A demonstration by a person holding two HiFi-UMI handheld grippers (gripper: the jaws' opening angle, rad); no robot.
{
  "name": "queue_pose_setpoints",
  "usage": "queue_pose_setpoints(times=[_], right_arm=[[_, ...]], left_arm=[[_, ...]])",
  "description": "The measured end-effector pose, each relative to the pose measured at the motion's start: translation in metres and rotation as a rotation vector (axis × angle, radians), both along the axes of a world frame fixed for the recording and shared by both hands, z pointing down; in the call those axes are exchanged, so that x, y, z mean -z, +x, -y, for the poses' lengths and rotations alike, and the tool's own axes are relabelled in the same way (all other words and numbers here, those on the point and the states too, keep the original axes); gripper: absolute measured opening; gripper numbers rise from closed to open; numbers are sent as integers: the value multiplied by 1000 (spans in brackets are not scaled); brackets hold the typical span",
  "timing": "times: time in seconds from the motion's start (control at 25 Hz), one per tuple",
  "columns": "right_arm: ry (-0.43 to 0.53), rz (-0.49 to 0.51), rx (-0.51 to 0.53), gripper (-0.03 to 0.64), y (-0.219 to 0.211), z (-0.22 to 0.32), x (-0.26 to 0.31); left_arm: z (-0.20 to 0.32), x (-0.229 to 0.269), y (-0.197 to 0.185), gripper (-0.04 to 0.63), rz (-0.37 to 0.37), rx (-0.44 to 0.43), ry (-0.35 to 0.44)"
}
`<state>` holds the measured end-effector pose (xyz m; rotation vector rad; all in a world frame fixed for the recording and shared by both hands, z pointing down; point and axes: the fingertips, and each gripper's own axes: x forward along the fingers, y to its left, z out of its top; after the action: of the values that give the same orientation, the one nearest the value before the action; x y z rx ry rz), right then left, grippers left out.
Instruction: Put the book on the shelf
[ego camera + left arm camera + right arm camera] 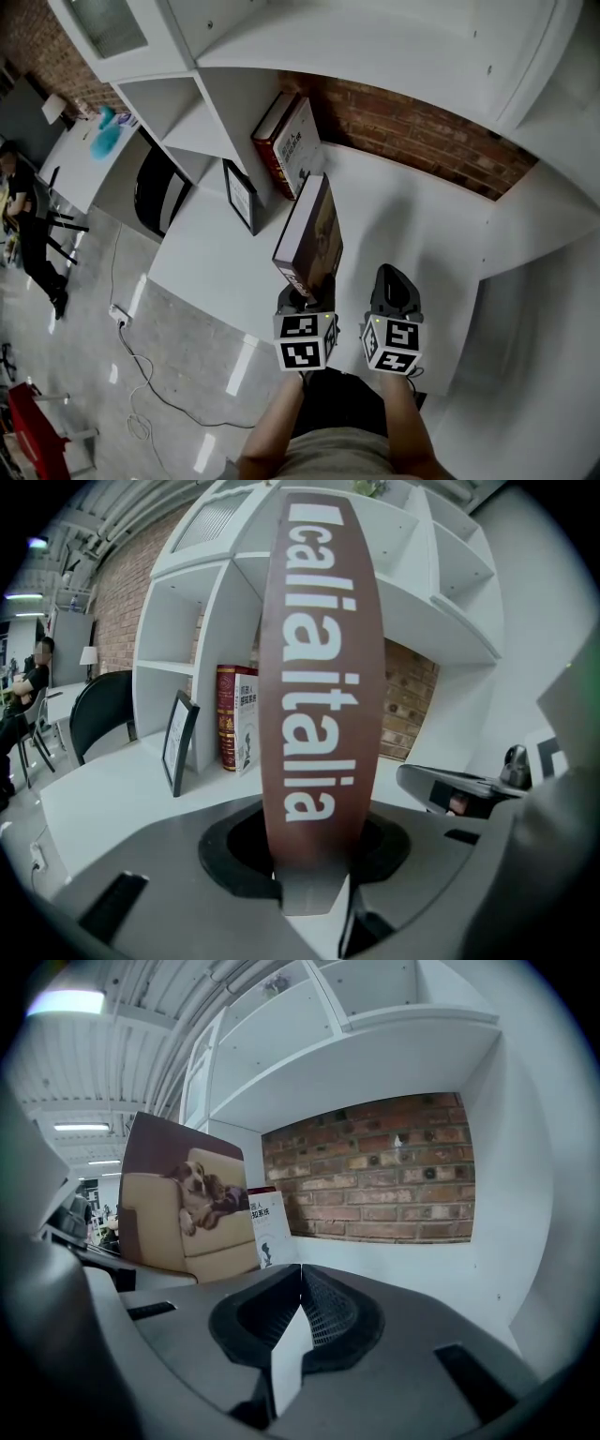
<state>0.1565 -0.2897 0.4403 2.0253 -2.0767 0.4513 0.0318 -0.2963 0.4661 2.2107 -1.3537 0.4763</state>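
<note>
Brown book, one: clamped upright in the left gripper, over the shelf ledge.
The compartment ahead is occupied by one red book, possibly two; one picture frame is stood nearby; the right gripper is closed, empty.

Brown spine with white lettering on book; cover with brown-and-white dog on beige sofa. White shelf. Red-brown brick wall. Red-spined, white-covered second book. Black picture frame. Grey glossy floor.
</note>
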Motion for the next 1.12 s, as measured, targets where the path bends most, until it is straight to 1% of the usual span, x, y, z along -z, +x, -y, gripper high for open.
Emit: queue_pose_setpoints(times=[0.4,0.8,1.12], right_arm=[[-34,22,-18,17,6,27,-18],[-55,21,-97,17,17,64,-25],[-76,15,-126,17,15,89,-39]], left_arm=[[30,-14,8,149,11,-14,-26],[77,-28,19,149,15,-87,-52],[111,-38,24,149,15,-133,-55]])
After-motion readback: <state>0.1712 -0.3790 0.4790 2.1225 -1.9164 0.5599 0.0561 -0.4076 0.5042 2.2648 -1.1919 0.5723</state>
